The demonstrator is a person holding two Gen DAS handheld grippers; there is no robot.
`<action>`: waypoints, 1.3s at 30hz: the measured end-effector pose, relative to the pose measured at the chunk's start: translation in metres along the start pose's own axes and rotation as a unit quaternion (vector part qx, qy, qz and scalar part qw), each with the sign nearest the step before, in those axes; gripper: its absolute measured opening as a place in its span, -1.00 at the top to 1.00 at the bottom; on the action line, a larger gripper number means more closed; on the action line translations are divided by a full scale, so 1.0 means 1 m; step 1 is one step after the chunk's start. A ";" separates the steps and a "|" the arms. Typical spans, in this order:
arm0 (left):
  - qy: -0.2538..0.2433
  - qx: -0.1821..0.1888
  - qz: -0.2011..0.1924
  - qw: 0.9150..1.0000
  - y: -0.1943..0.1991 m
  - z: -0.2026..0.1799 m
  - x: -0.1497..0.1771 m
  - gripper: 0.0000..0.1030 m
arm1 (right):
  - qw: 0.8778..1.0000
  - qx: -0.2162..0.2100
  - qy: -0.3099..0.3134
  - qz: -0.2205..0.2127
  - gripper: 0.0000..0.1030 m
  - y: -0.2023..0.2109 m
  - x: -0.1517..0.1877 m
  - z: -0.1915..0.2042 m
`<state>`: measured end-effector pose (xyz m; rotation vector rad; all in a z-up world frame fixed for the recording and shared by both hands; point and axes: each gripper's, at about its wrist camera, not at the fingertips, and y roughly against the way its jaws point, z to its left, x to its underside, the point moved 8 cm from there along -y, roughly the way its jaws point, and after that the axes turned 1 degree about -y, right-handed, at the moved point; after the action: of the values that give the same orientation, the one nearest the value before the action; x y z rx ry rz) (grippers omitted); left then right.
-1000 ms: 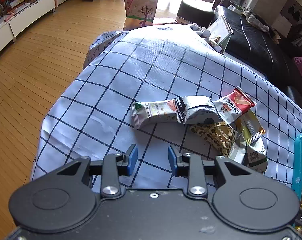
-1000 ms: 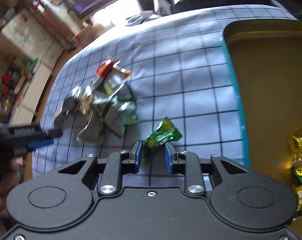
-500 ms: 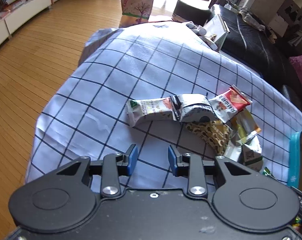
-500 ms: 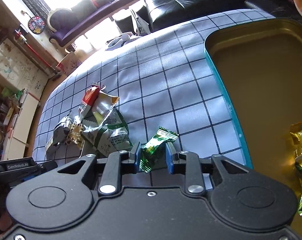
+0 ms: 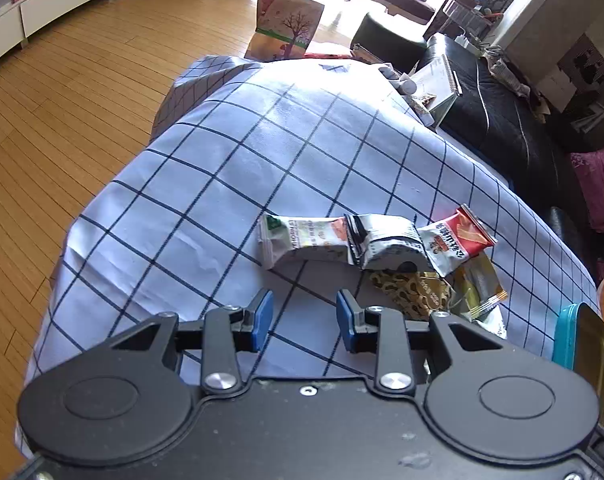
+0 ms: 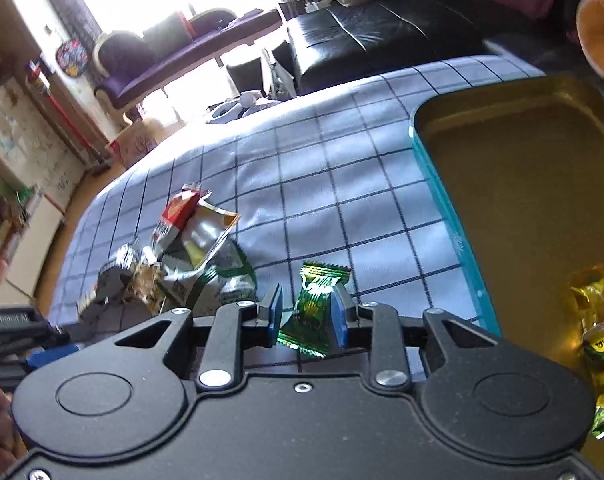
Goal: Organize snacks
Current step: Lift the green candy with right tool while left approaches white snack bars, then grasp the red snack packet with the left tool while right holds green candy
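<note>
Over checked cloth (image 6: 322, 184), right claw (image 6: 307, 317) pinching green candy (image 6: 314, 312); left claw (image 5: 304, 319) narrowly parted, empty.

A checked cloth (image 5: 286, 148) covers the table. On it, a heap of snack packets (image 5: 382, 248) lies left of a tray (image 6: 454, 240), with bare cloth between. One small packet (image 6: 314, 312) sits between the right gripper (image 6: 306, 316) fingers, between heap and tray. In the tray's near corner lie, it seems, two packets (image 6: 598, 336). A sofa (image 5: 502, 112) stands behind the table.
</note>
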<state>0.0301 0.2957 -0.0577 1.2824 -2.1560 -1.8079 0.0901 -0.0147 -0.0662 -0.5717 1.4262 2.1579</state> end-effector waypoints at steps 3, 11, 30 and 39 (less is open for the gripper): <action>-0.005 0.000 -0.003 1.000 -0.001 -0.004 0.001 0.36 | 1.000 -0.008 -0.021 0.005 0.24 -0.001 -0.003 -0.008; -0.021 -0.004 -0.012 1.000 -0.001 -0.013 0.002 0.36 | 1.000 -0.008 0.003 0.019 0.24 -0.004 0.008 0.006; -0.006 -0.008 -0.034 0.999 -0.005 -0.014 -0.040 0.32 | 0.996 0.032 0.072 -0.030 0.50 -0.004 0.009 0.006; -0.138 -0.069 -0.044 0.987 -0.024 -0.041 -0.062 0.30 | 0.996 0.025 0.068 -0.050 0.50 0.003 0.005 0.007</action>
<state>0.1054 0.3014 -0.0367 1.1745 -2.0804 -2.2463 0.0839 -0.0085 -0.0648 -0.7688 1.4845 2.0339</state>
